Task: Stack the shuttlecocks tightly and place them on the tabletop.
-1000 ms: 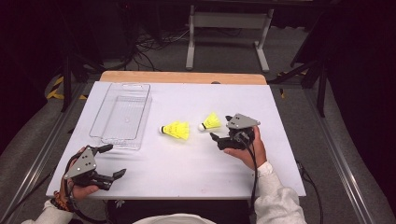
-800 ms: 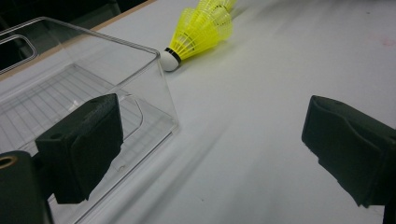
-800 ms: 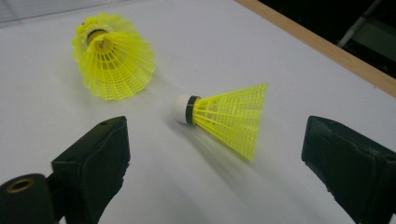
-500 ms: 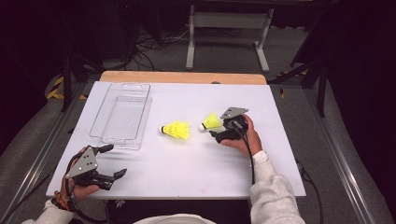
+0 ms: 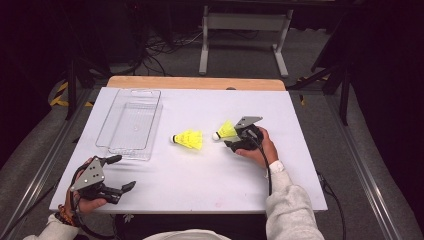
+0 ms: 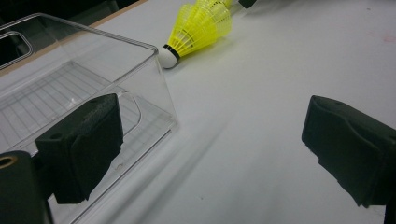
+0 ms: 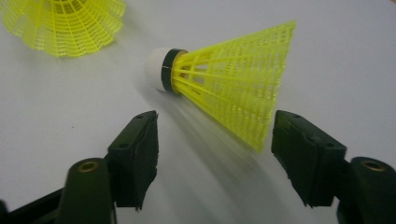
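Two yellow shuttlecocks with white cork tips lie mid-table. My right gripper (image 5: 230,139) sits low beside the right shuttlecock (image 5: 227,131). In the right gripper view that shuttlecock (image 7: 229,88) lies on its side, its skirt end reaching between the jaws of my right gripper (image 7: 215,135). The jaws have just been closing, but neither pad touches it. The other shuttlecock (image 5: 189,139) (image 7: 70,23) rests further left. My left gripper (image 5: 123,172) (image 6: 212,140) stands open and empty near the front left corner, pointing past the tray toward that shuttlecock (image 6: 198,28).
A clear plastic tray (image 5: 107,120) (image 6: 154,79) lies empty at the left of the white table top (image 5: 200,185). A wooden strip (image 5: 195,82) runs along the far edge. Beyond it are metal stand legs and cables on the floor.
My right hand has slid left and lower, up to the right shuttlecock, and its jaws have narrowed around the skirt. The left hand and both shuttlecocks have stayed put.
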Tool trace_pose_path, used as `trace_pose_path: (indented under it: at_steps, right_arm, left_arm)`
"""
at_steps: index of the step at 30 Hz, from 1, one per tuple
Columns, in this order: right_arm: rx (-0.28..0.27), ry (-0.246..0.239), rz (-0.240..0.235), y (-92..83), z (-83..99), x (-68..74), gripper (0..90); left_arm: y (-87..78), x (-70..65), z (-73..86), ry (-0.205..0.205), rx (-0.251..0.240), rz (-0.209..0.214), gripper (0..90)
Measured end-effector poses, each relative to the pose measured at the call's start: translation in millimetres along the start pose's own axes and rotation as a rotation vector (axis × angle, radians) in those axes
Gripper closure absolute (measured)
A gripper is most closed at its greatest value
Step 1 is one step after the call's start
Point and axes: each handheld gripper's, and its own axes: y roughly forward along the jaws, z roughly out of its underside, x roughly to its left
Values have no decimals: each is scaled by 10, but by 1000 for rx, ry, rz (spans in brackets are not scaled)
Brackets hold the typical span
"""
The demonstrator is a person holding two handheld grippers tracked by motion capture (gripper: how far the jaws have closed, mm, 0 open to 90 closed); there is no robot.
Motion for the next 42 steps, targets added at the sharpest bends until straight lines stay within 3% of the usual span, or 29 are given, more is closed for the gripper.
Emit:
trace_pose_path:
  at_steps: [10,18,23,32,42]
  right_arm:
    - [3,-41,2,-33,-4,59,591]
    - [-9,-105,11,-91,-3,112,818]
    - [-13,-131,9,-108,-4,146,891]
    - [-32,-162,33,-172,-7,220,900]
    - [-75,-185,19,-286,-23,300,900]
  left_arm:
    - [-1,0,0,1,1,1,65]
    - [6,2,1,1,3,5,64]
    - [8,0,-2,2,4,4,64]
    - [5,1,-1,0,0,1,64]
    - [-5,2,-4,1,2,1,64]
